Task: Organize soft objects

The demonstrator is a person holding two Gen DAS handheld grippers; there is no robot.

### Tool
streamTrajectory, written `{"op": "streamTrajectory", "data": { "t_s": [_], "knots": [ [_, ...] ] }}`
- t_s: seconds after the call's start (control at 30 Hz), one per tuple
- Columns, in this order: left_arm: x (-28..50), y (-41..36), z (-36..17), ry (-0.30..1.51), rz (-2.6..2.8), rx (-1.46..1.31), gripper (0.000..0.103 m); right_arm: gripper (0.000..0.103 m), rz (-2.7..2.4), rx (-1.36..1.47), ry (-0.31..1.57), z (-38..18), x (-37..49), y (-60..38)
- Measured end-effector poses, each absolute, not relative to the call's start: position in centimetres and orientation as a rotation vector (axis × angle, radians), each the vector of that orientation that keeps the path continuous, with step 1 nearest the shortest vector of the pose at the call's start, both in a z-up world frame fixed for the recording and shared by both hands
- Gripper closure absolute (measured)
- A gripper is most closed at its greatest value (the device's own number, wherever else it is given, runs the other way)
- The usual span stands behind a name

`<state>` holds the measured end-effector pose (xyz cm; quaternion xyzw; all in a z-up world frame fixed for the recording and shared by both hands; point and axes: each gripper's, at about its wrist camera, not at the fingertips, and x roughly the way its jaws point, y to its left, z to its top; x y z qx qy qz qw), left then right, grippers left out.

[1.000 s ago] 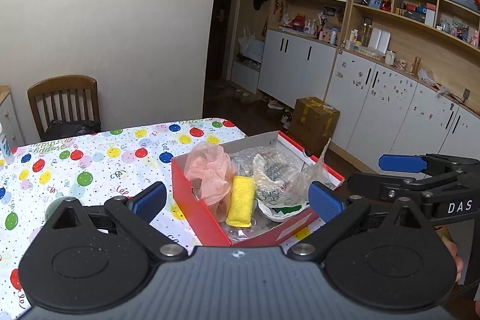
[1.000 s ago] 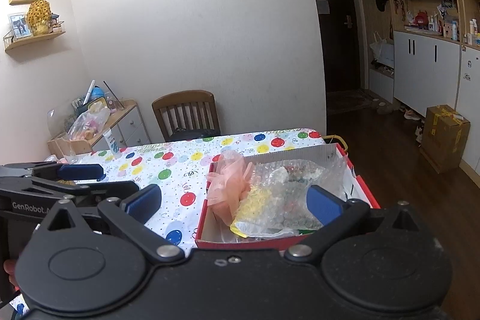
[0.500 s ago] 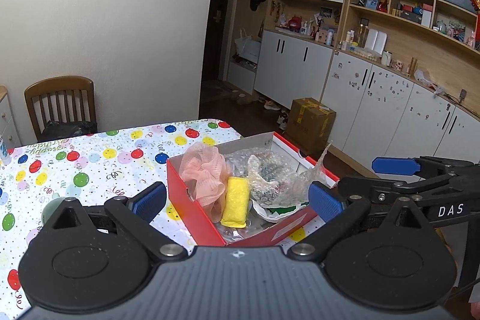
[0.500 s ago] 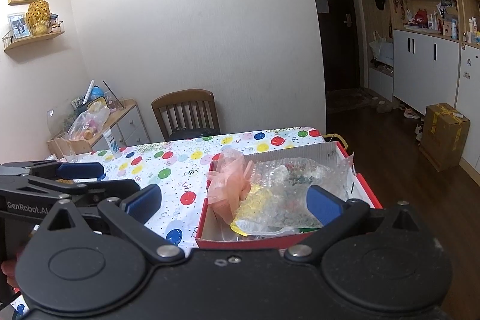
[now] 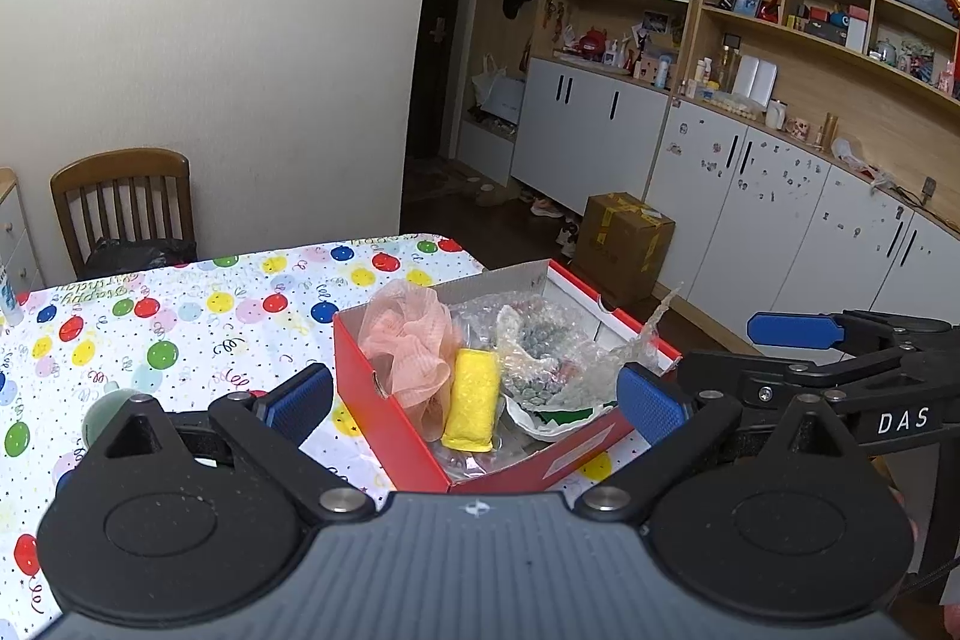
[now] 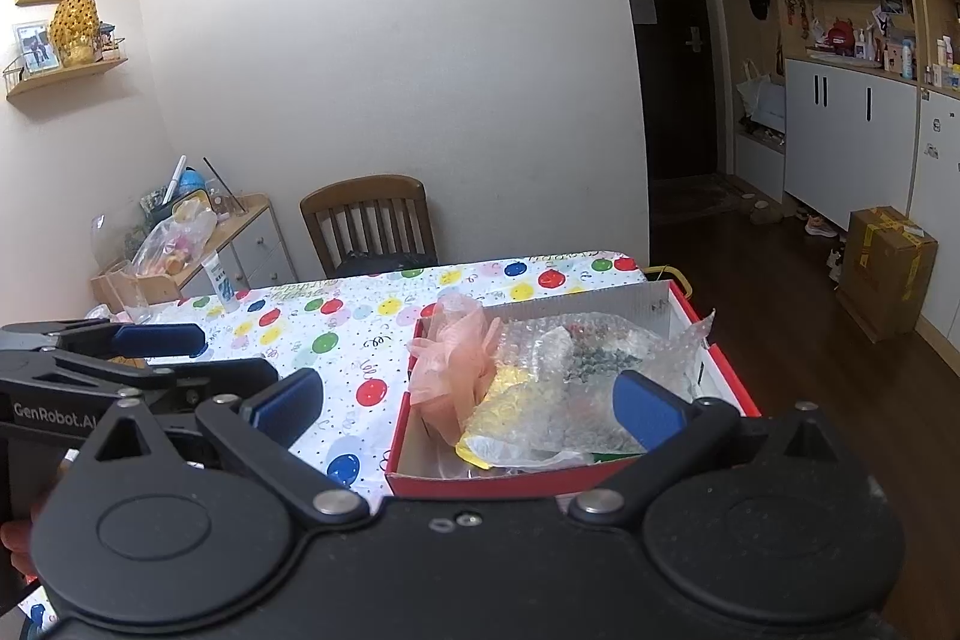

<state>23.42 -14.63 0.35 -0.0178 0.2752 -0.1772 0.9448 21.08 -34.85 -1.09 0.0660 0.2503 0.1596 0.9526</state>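
Filling red box (image 5: 390, 400): pink pouf (image 5: 405, 343), yellow sponge (image 5: 474, 394), bubble wrap (image 5: 552, 358); both grippers wide open, empty.

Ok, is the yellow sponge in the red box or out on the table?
In. The yellow sponge stands inside the red box, between the pink mesh pouf and the bubble wrap.

The right tongs (image 6: 468, 403), spread wide and empty, hang just before a red box (image 6: 729, 370) on the balloon-print counter (image 6: 336, 334) (inside: pink mesh pouf (image 6: 459, 370), yellow sponge (image 6: 510, 400), bubble wrap (image 6: 594, 358)), left tongs (image 6: 162, 358) alongside.
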Motion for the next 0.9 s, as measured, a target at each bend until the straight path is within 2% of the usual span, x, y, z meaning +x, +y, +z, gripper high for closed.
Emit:
{"op": "streamTrajectory", "data": {
  "t_s": [0.9],
  "knots": [
    [23.23, -14.89, 0.43, 0.553, -0.349, -0.034, 0.002, 0.000, 0.329, 0.138, 0.515, -1.29, 21.17, -34.92]
  ]
}}
